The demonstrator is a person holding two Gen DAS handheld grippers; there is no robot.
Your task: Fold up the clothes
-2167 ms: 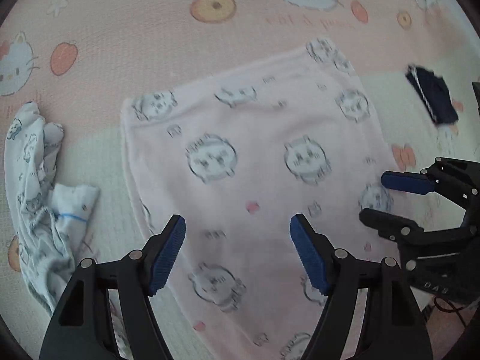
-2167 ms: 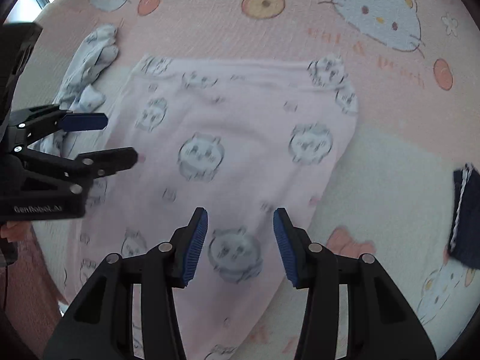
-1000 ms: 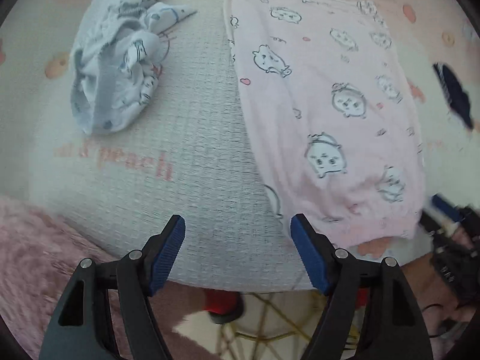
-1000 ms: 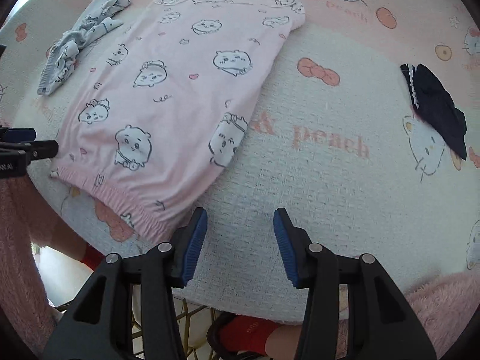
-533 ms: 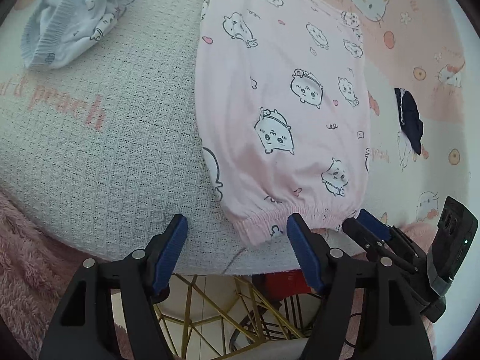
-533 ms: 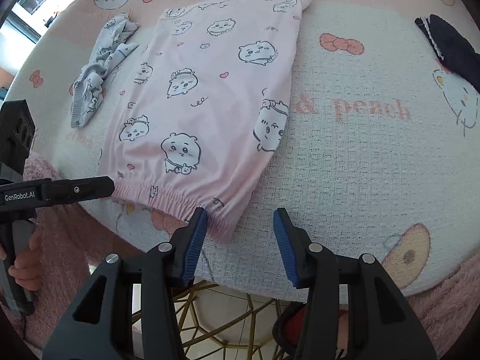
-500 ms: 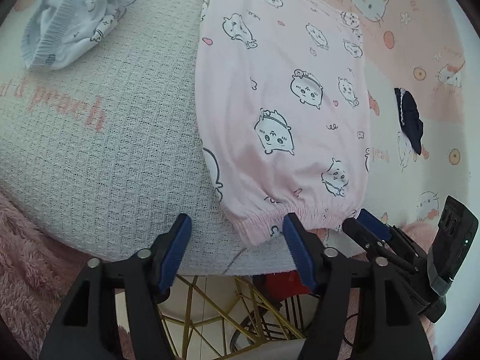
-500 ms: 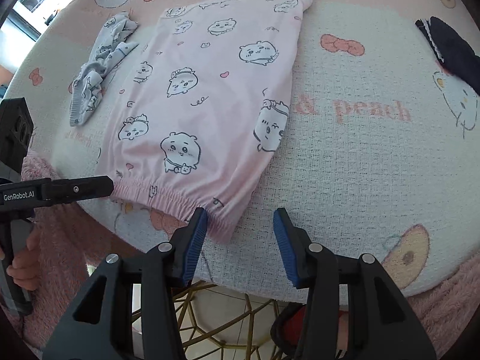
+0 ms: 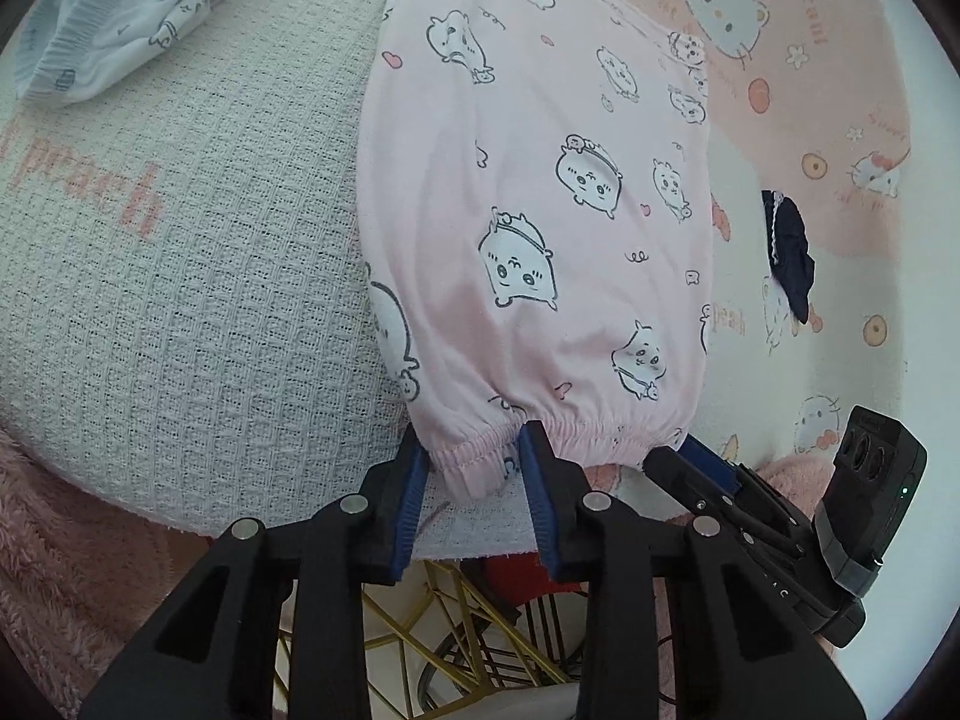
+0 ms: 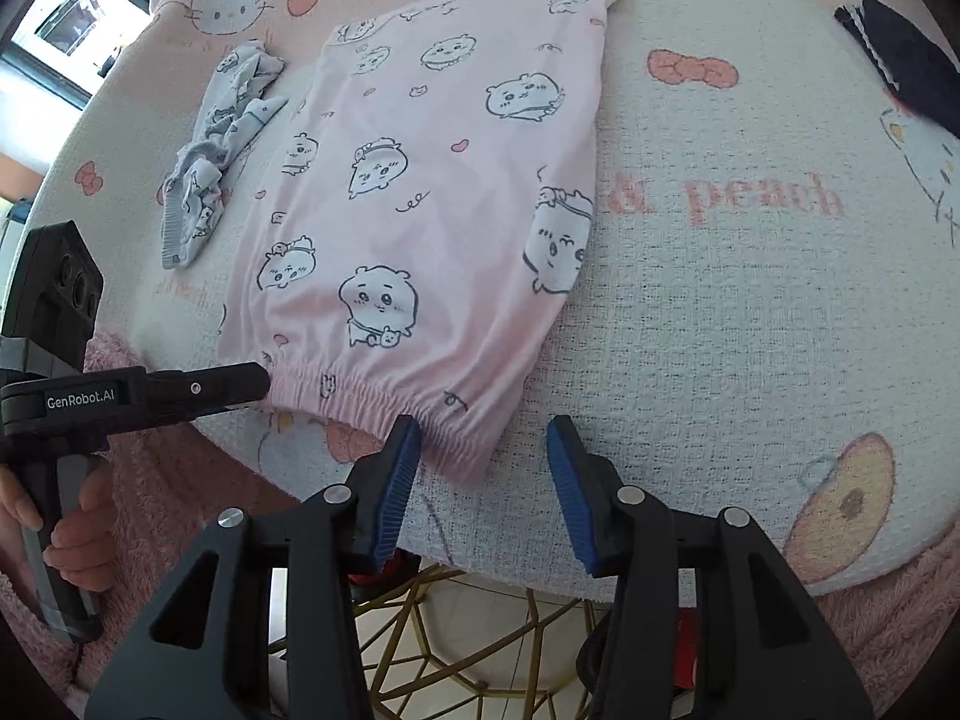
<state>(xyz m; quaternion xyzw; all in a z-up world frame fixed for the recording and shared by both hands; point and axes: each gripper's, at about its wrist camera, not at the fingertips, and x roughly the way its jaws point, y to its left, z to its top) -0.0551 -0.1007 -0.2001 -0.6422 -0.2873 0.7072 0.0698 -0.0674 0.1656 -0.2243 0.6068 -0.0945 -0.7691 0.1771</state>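
Note:
A pink pair of pants (image 9: 540,228) printed with cartoon animals lies flat on the tablecloth (image 9: 210,300), its elastic waistband (image 9: 600,429) at the near table edge. My left gripper (image 9: 474,453) straddles the waistband's left corner and its jaws are closing, a gap still showing beside the cloth. The right wrist view shows the same pants (image 10: 432,192) with my right gripper (image 10: 483,456) open around the waistband's right corner (image 10: 462,450). The left gripper (image 10: 258,381) appears there from the side, and the right gripper (image 9: 690,456) shows in the left wrist view.
A crumpled pale blue garment (image 9: 120,18) (image 10: 222,144) lies left of the pants. A dark navy item (image 9: 789,252) (image 10: 912,60) lies to the right. Gold wire table legs (image 10: 480,630) show below the table edge. A person's hand (image 10: 78,528) holds the left gripper's handle.
The left gripper's jaws have narrowed and now flank the waistband's left corner. The right gripper has tilted closer, bringing the waistband's right corner between its fingers.

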